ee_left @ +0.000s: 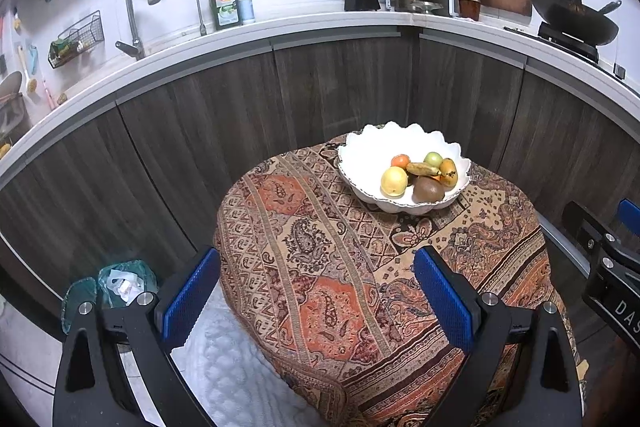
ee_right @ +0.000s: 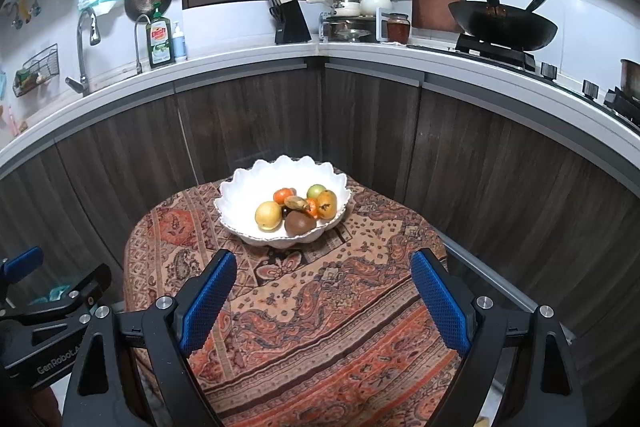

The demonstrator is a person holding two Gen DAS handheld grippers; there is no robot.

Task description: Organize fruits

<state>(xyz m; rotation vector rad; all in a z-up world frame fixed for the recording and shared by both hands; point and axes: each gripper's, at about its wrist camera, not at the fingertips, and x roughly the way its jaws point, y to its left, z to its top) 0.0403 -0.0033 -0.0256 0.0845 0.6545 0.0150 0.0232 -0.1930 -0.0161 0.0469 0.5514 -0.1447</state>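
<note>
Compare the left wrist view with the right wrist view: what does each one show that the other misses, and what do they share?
Only the left wrist view shows the bin with a plastic bag on the floor and the white quilted cloth below the table edge. Only the right wrist view shows the stove knobs and a second pot at far right. Both show the white bowl holding all the fruit on the patterned tablecloth, the sink tap, dish soap, wok, and both grippers, left gripper and right gripper, open and empty.
</note>
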